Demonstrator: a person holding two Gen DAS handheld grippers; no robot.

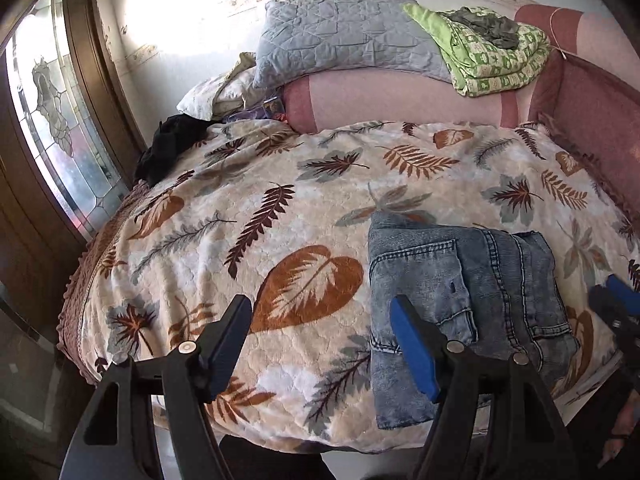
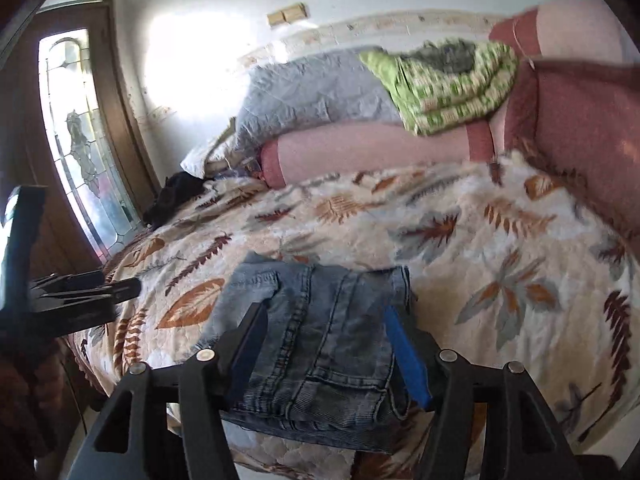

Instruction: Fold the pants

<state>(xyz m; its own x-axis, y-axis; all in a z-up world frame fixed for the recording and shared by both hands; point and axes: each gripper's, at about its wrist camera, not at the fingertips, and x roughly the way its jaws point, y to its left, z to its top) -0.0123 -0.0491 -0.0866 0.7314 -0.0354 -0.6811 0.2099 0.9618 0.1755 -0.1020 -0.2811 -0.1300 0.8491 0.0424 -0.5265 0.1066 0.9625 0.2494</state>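
A pair of blue denim pants [image 1: 460,304] lies folded into a compact stack near the front edge of the leaf-patterned bedspread [image 1: 280,208]. My left gripper [image 1: 320,320] is open and empty, held above the bedspread just left of the pants. In the right wrist view the pants [image 2: 320,340] lie under my right gripper [image 2: 324,316], which is open and empty above them. The right gripper also shows at the far right of the left wrist view [image 1: 616,300]. The left gripper shows at the left edge of the right wrist view [image 2: 80,292].
At the head of the bed lie a grey quilted pillow [image 1: 344,36], a green patterned blanket [image 1: 492,52] and a pink bolster [image 1: 400,100]. A black garment [image 1: 172,144] lies at the far left edge. A wooden door with glass [image 1: 60,120] stands left.
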